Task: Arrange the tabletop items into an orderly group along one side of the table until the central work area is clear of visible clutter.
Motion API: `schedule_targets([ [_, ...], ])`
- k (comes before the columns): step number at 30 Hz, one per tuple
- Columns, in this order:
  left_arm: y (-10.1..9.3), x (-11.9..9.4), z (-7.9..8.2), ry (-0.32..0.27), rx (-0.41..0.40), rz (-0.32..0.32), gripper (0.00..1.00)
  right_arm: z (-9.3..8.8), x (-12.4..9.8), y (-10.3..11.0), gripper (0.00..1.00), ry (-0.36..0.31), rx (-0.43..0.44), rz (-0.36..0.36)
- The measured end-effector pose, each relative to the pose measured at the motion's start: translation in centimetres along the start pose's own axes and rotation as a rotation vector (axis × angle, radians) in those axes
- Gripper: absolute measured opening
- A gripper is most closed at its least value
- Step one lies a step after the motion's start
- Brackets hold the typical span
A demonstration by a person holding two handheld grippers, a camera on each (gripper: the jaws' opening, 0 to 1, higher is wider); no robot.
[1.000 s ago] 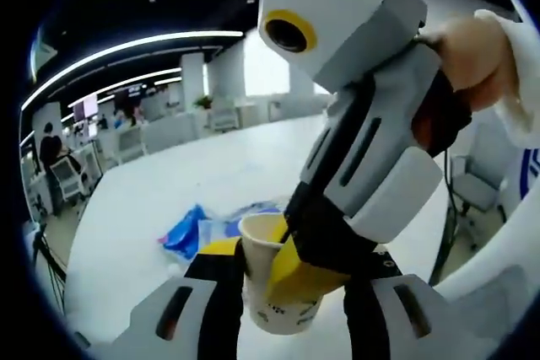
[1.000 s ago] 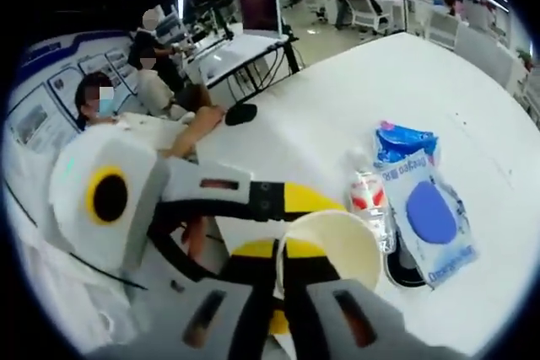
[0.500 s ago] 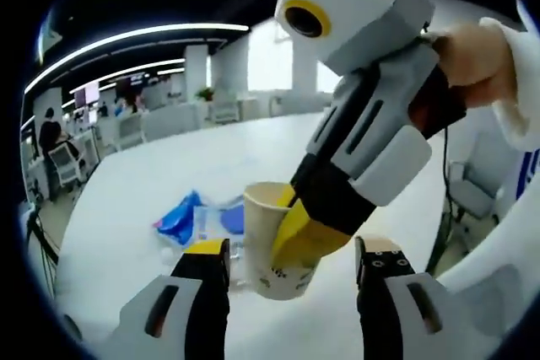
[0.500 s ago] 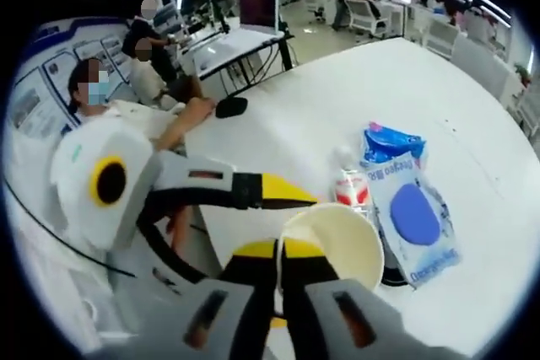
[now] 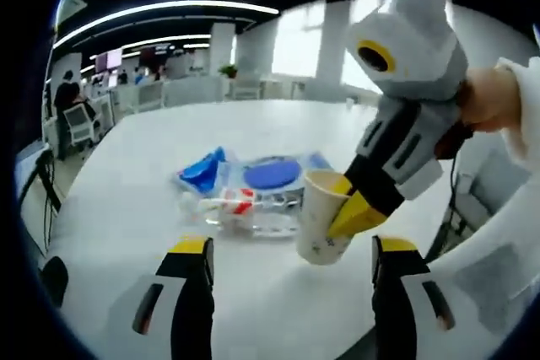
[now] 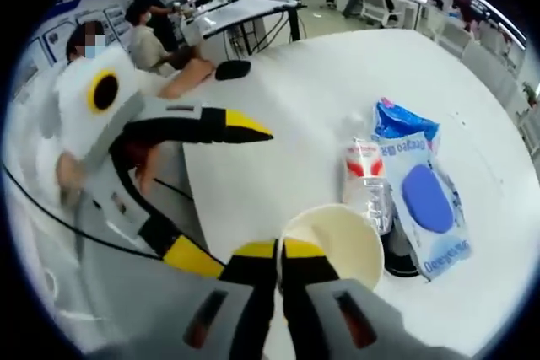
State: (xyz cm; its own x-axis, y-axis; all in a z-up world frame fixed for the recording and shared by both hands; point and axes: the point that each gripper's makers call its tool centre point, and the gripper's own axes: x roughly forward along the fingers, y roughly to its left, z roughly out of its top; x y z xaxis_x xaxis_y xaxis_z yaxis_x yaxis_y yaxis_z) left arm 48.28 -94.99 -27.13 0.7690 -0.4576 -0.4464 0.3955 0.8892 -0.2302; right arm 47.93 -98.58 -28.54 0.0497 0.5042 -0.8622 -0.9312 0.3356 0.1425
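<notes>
A cream paper cup [image 5: 319,223] hangs upright just above the white table [image 5: 118,200]. My right gripper [image 5: 339,205] comes in from the right and is shut on the cup's rim. In the right gripper view its jaws [image 6: 280,252] pinch the near rim of the cup [image 6: 337,242], whose inside looks bare. My left gripper [image 5: 291,249] stands open below the cup, its yellow-tipped jaws wide apart and touching nothing. From the right gripper view the left gripper [image 6: 218,193] reaches in from the left, open, short of the cup.
A clear plastic bottle [image 5: 240,206] with a red label lies on its side behind the cup. Beyond it lie a flat blue-printed pack [image 6: 429,208] and a blue bag [image 6: 403,120]. A black mouse [image 6: 231,69] sits near the table's far edge, where people sit at desks.
The left gripper's jaws have opened away from the cup and drawn back from it. The right gripper keeps its hold on the rim, and the cup is now farther from the left camera.
</notes>
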Motion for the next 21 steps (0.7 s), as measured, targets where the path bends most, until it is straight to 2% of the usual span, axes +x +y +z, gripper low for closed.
schedule_targets([
  [10,1.1,-1.4,-2.7,0.031,-0.05,0.026,0.76,-1.0,1.1,0.0,0.0,0.033,-0.051,-0.018],
  [13,1.1,-1.3,-2.0,0.006,-0.056,0.023,0.76,-1.1,1.3,0.1,0.0,0.034,-0.056,-0.008],
  [16,0.7,-1.0,-2.2,0.023,-0.043,0.006,0.76,-1.6,1.6,0.0,0.0,0.055,-0.086,-0.02],
  [21,0.0,-1.0,-2.4,0.027,-0.031,-0.02,0.76,-1.9,2.0,0.1,0.0,0.059,-0.088,-0.023],
])
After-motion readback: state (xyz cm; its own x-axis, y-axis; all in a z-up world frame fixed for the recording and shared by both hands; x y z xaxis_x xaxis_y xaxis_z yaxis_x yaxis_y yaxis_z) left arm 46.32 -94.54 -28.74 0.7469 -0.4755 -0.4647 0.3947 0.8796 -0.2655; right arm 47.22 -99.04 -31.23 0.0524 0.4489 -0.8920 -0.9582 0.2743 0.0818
